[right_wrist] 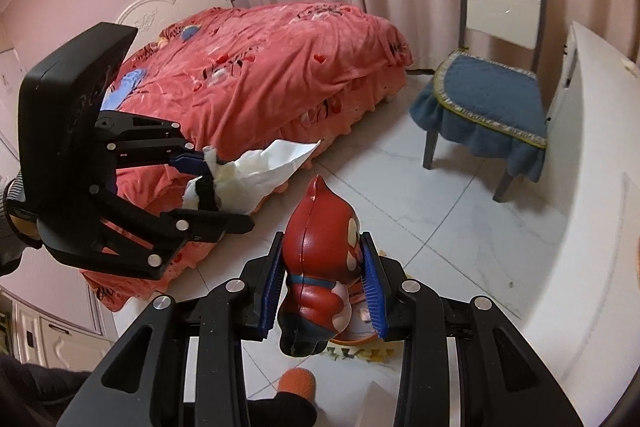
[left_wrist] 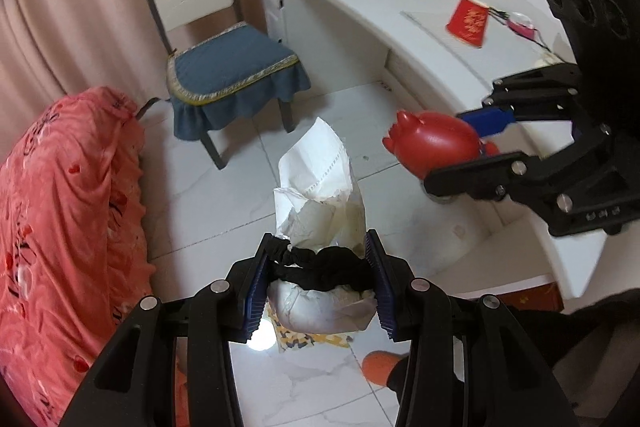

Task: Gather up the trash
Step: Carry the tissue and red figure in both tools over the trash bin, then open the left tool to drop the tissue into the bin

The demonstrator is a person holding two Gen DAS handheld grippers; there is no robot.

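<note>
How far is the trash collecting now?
Both pieces are picked up and in hand: the left gripper is shut on a tissue wad, the right gripper on a red toy. No bin is visible, so dropping them remains; a red cup still sits on the desk.

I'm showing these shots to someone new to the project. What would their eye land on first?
Probably the red toy figure, clamped in the right gripper above the tiled floor. Next, the crumpled white paper wad with a black hair tie around it, held in the left gripper. Behind them, the coral bedspread fills the room's side, with a blue-cushioned chair by the white desk.
</note>
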